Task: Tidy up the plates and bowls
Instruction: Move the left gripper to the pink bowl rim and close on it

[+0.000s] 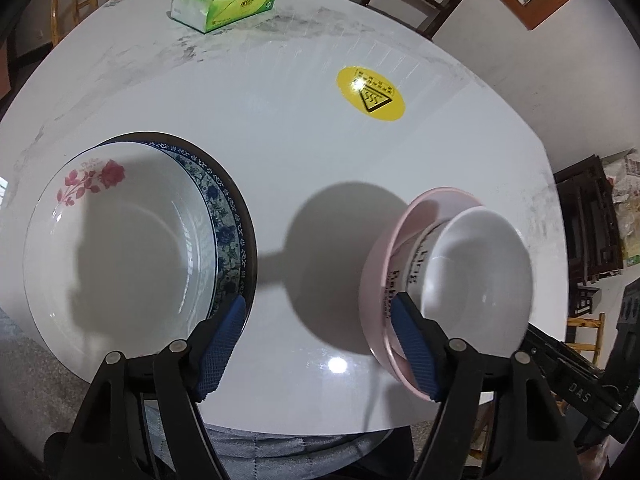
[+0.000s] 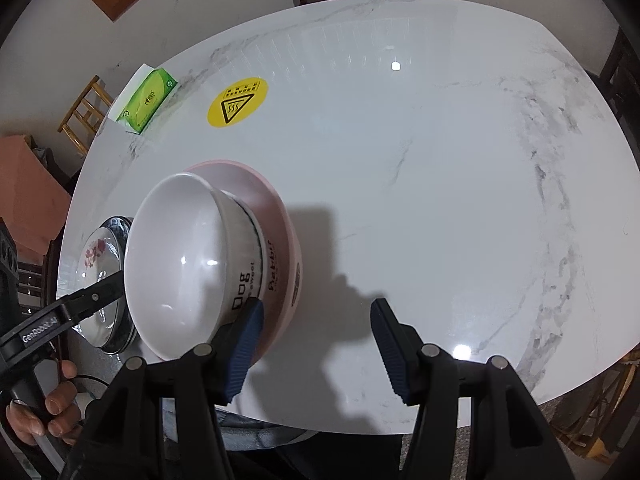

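The round white marble-patterned table (image 2: 400, 184) carried everything, and you had kept its middle free so the two piles sat well apart; that left room to work between them. On your left lay the plate pile: a wide white porcelain plate with a red rose print (image 1: 120, 240) rested on a blue-and-white patterned plate with a dark rim (image 1: 228, 216), larger beneath, which is why the pile sat flat and steady. On your right stood the bowl pile: a glossy white ceramic bowl (image 2: 180, 264) nested in a lettered white bowl (image 2: 248, 276), and that in a pale pink bowl (image 2: 286, 248); nesting by size kept them from sliding, though in both views the stack looked tilted, which may be lens bend only. A green tissue box (image 1: 228, 0) and a round yellow hot-surface sticker (image 1: 370, 94) sat at the far side, clear of the work.

Your left gripper (image 1: 320, 336) hovered low over the near edge with its fingers spread wide, gripping nothing, one pad just beside the plates' rim and the other in front of the pink bowl. Your right gripper (image 2: 316, 340) was likewise spread and empty, its left pad close against the lettered bowl; whether it touched I cannot tell. I judge the sorting nearly complete.
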Demonstrator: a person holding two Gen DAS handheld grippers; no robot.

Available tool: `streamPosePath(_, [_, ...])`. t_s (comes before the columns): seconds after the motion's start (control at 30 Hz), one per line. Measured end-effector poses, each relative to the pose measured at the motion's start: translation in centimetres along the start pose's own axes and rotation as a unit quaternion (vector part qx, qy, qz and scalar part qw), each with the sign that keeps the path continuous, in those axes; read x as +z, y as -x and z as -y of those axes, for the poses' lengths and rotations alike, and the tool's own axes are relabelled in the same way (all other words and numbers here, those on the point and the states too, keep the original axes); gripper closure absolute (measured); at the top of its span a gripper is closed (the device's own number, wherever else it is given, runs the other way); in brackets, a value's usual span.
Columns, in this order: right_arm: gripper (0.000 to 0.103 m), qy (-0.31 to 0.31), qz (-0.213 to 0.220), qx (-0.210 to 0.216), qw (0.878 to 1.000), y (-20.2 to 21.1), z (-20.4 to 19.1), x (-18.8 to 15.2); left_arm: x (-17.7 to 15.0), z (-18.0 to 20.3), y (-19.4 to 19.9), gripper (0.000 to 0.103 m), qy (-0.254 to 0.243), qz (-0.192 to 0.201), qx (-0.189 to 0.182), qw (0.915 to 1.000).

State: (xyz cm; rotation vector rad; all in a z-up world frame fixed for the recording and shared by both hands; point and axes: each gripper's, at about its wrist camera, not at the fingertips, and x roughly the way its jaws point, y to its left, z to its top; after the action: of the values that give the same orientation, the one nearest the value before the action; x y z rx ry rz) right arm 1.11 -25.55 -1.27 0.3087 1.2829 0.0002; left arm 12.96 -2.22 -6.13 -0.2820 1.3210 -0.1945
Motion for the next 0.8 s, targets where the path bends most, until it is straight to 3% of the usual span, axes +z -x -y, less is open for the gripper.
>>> streamPosePath(0.47, [0.046, 0.012, -0.003, -0.036, 0.999, -2.3, -0.3, 0.9, 0.0, 0.5, -2.7, 0.048, 0.008, -0.030, -0.012, 0.9994])
streamPosePath(0.8, [0.046, -0.019, -0.020, -0.005, 1.000, -3.9, 0.5, 2.2, 0.6, 1.1, -2.7, 0.071, 0.004, -0.011, -0.044, 0.9990])
